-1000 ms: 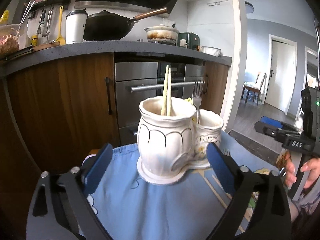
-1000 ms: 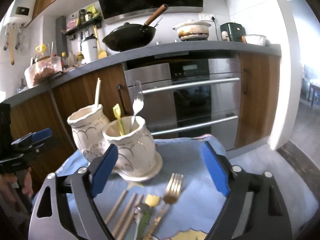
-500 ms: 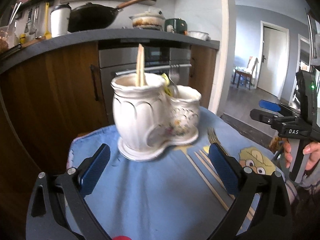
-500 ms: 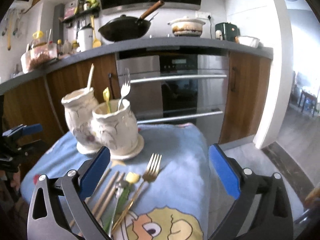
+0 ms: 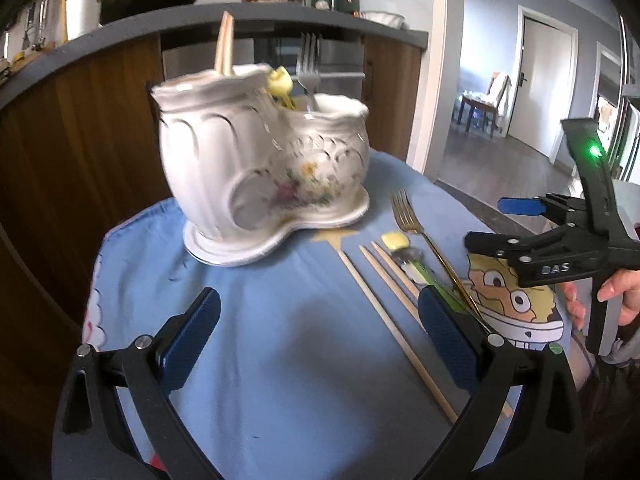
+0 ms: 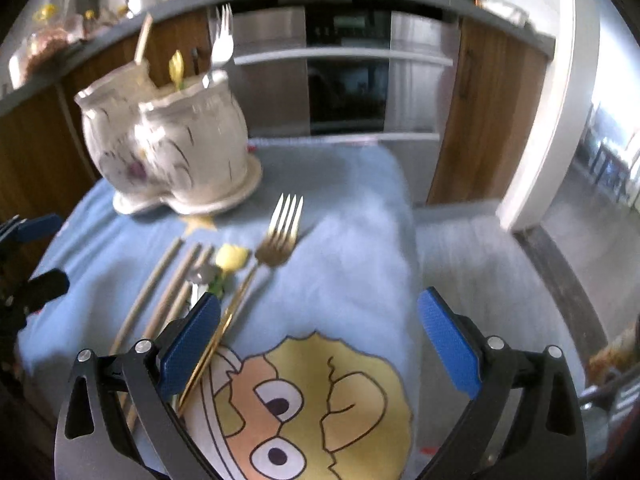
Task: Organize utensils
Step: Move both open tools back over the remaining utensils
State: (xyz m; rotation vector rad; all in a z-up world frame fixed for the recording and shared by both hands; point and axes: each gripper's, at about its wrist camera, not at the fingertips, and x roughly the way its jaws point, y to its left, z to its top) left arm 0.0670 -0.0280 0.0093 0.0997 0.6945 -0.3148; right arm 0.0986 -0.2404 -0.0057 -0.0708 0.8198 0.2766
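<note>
Utensils partly sorted, both your grippers empty.
Your ceramic holder (image 5: 264, 168) already carries chopsticks (image 5: 224, 46) and a silver fork (image 5: 309, 66); the gold fork (image 6: 276, 240), loose chopsticks (image 5: 392, 300) and a yellow-tipped piece (image 6: 228, 260) lie on the blue cloth (image 5: 280, 360), left gripper (image 5: 316, 344) and right gripper (image 6: 320, 344) spread wide.

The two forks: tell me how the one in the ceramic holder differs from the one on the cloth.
The silver fork stands upright, tines up, in the holder's smaller cup; the gold fork lies flat on the blue cloth. The silver fork's handle is hidden inside the cup; the gold fork's handle shows in full. Both have four tines.
</note>
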